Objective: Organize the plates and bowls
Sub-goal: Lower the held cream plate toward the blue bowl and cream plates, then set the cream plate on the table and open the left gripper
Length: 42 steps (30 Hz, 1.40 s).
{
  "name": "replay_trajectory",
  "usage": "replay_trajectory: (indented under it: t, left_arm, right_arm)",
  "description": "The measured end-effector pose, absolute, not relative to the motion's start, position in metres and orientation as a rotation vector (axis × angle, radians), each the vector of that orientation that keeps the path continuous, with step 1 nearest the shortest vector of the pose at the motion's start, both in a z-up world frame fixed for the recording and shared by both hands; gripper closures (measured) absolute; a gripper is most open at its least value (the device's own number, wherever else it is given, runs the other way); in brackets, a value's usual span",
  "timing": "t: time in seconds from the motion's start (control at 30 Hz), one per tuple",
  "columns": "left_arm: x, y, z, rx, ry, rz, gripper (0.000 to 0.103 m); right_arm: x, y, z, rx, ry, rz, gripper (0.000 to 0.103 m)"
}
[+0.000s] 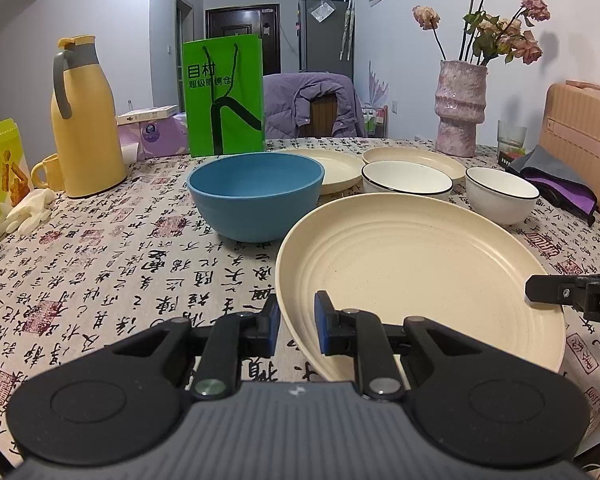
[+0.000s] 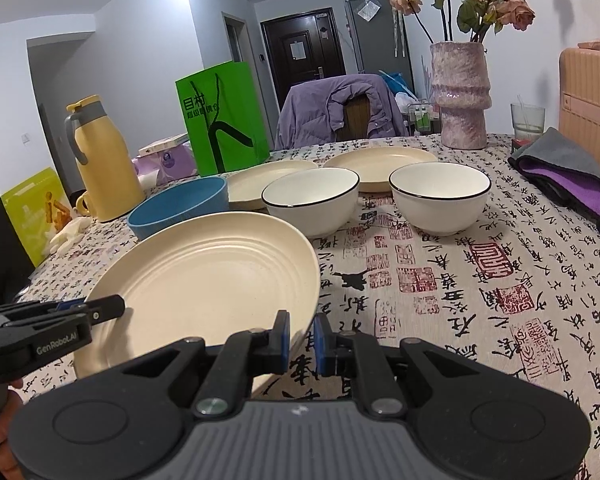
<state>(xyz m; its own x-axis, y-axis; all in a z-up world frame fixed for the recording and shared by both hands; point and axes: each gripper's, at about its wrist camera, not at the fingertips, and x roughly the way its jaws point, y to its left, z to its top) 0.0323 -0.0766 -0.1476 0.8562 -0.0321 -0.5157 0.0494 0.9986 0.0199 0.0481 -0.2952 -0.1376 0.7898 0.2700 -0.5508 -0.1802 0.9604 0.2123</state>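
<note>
A large cream ribbed plate (image 1: 416, 264) (image 2: 208, 276) is tilted off the tablecloth. My left gripper (image 1: 297, 330) is shut on its left rim; it also shows in the right wrist view (image 2: 112, 308). My right gripper (image 2: 302, 338) is shut on its right rim; its tip shows in the left wrist view (image 1: 540, 290). Behind stand a blue bowl (image 1: 256, 196) (image 2: 180, 206), two white black-rimmed bowls (image 2: 312, 200) (image 2: 440, 196) (image 1: 406, 180) (image 1: 502, 196), and two more cream plates (image 2: 268, 184) (image 2: 380, 162) (image 1: 336, 168) (image 1: 416, 158).
A yellow jug (image 1: 86, 120), a yellow mug (image 1: 48, 172), a green bag (image 1: 224, 96), tissue packs (image 1: 156, 136) and a green box (image 1: 0, 176) stand at the back left. A pink vase (image 1: 460, 108), a glass (image 1: 511, 136), a grey-purple cloth (image 2: 564, 176) and a pink case (image 1: 584, 140) stand at the right.
</note>
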Motion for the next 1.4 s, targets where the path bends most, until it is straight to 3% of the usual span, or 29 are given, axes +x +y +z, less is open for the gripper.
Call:
replay_trajectory:
  t: [1.4]
  left_arm:
    - [0.051,-0.074,-0.169,0.026,0.634,-0.050,0.084]
  right_arm:
    - [0.064,-0.294,-0.161,0.151,0.695,0.242,0.090]
